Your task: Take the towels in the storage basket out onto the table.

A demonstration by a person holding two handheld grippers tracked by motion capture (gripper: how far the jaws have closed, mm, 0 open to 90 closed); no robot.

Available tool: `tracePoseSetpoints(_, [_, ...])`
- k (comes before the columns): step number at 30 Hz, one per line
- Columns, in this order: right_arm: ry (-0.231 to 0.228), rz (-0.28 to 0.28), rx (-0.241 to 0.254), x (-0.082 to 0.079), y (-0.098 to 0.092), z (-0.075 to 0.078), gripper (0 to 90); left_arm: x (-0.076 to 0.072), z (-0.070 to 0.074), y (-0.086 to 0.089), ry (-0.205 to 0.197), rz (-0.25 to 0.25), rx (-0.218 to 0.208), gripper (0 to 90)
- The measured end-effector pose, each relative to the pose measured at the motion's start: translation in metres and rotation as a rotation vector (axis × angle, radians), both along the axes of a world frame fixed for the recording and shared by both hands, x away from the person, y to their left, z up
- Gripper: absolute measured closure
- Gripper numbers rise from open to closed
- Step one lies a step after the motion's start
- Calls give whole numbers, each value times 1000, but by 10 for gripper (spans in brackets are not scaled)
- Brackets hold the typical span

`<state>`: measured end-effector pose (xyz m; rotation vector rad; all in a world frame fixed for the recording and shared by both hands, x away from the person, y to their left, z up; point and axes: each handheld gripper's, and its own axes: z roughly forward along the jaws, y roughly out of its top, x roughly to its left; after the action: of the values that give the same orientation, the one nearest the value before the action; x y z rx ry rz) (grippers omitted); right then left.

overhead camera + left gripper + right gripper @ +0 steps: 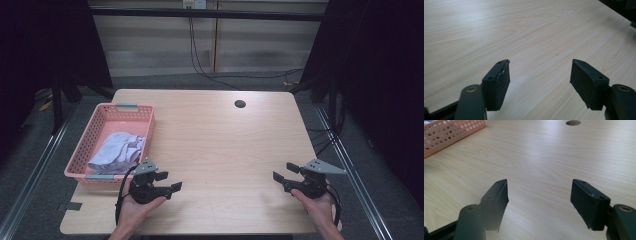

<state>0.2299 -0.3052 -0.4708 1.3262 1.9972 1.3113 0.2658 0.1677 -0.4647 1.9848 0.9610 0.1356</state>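
Left hand: the left hand [134,204] is resting near the front edge of the desk [220,140], toward its front-left corner, palm up and cradling the left tongs [168,182].
Left tongs: they are pointing toward the right edge of the desk, jaws standing wide apart with nothing between them; in the left gripper view the left tongs [540,82] are showing bare wood between the pads.
Right hand: the right hand [315,202] is lying near the front-right corner of the desk, holding the right tongs [286,172].
Right tongs: they are pointing toward the left edge, jaws gaping and gripping nothing; in the right gripper view the right tongs [539,202] are hovering just over the wood.
Basket: a pink perforated basket [100,117] is sitting along the left edge of the desk, just beyond the left hand.
Basket contents: a crumpled light grey cloth [117,150] is lying inside, toward the basket's near end.
Cable hole: a round hole [240,104] is sitting near the far edge of the desk.
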Motion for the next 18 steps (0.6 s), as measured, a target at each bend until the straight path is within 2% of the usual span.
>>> tracePoseSetpoints(2, [22,11,2,1,1,0,299,2,0,-2,1,-12,14,323])
tracePoseSetpoints(5, [33,17,15,1,1,-1,299,4,1,-2,1,-10,9,323])
tracePoseSetpoints(8, [65,37,-1,2,3,-2,300,3,5,0,-4,-15,6,312])
tracePoseSetpoints(9, [69,34,-1,1,3,-2,304,3,6,0,-8,-17,-7,304])
tracePoseSetpoints(13, [57,41,-3,-2,4,2,307,2,10,3,11,-1,-8,317])
tracePoseSetpoints(15, [54,38,-10,-5,5,3,286,-1,17,8,-12,-18,-14,305])
tracePoseSetpoints(17, [57,43,-10,-5,5,3,286,-2,21,10,-26,-10,-14,296])
tracePoseSetpoints(18, [55,40,-4,-5,5,3,266,-4,26,16,-45,-6,-24,294])
